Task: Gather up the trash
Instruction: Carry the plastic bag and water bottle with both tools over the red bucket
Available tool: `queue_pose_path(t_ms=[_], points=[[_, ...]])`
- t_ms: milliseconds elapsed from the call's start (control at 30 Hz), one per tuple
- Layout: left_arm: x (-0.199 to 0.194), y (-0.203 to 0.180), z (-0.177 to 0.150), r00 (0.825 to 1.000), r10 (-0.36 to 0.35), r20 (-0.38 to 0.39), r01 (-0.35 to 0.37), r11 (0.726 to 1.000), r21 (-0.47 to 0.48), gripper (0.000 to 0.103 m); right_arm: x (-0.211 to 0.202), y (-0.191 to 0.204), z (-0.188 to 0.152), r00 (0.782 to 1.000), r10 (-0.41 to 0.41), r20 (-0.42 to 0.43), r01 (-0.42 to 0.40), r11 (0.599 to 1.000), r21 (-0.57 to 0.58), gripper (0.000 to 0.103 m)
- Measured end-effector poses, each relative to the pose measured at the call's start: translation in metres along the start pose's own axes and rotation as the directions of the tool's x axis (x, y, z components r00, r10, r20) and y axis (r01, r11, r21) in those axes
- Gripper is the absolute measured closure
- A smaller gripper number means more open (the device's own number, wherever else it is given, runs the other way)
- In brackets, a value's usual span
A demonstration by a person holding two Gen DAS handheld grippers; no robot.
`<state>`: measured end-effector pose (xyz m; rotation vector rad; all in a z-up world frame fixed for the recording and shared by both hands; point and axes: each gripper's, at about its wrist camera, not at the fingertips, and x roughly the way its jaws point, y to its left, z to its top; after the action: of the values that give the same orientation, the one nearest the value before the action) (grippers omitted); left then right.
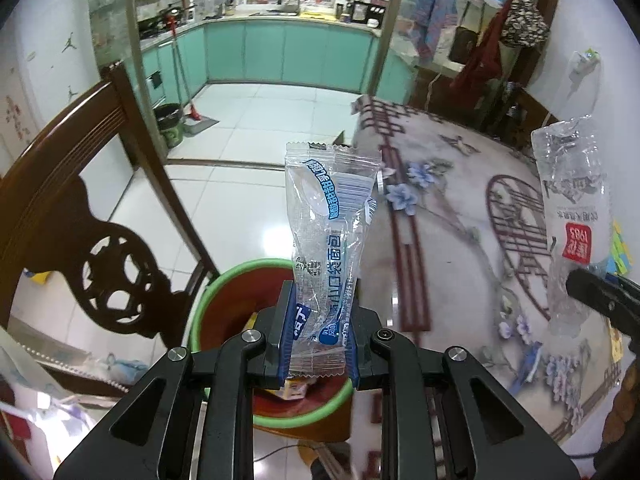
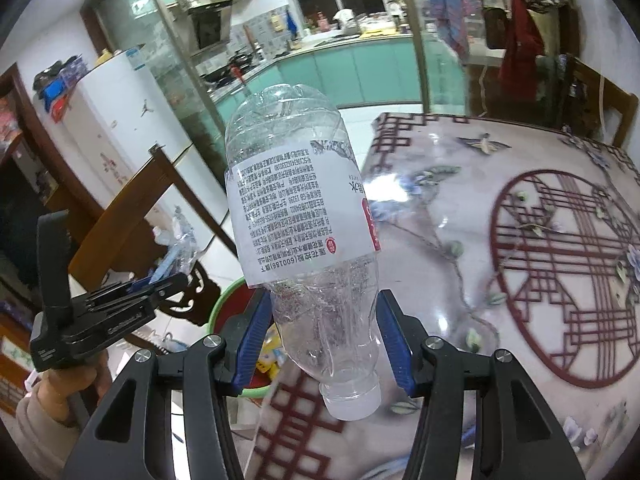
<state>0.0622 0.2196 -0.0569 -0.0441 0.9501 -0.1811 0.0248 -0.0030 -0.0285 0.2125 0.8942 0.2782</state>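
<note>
Clear bread wrapper (image 1: 326, 248) stands pinched in the left gripper (image 1: 316, 344) above the green-rimmed bin (image 1: 224, 280); at three o'clock, the right gripper (image 2: 324, 344) clamps an upturned plastic bottle (image 2: 304, 216).

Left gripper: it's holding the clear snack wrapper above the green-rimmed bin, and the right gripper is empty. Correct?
Not quite. The right gripper is not empty: the right wrist view shows it shut on a clear plastic bottle, cap end down. The rest stands.
</note>
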Motion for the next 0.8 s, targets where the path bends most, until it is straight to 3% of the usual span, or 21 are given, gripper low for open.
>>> queue_pose_path(t_ms=[267, 533, 800], points=[[0.035, 0.038, -0.013, 0.994, 0.07, -0.086, -0.076, 0.995, -0.062, 0.083, 0.074, 0.034, -0.009, 0.979, 0.137, -0.151, -0.141, 0.99, -0.015, 0.05], [0.072, 0.068, -0.03, 0.979, 0.085, -0.185, -0.108, 0.987, -0.118, 0.083, 0.137, 0.057, -0.013, 0.959, 0.124, -0.255, -0.143, 0.988, -0.057, 0.05], [0.088, 0.073, -0.032, 0.972, 0.087, -0.22, -0.116, 0.985, -0.126, 0.083, 0.154, 0.061, -0.01, 0.957, 0.089, -0.277, -0.112, 0.991, -0.069, 0.05]])
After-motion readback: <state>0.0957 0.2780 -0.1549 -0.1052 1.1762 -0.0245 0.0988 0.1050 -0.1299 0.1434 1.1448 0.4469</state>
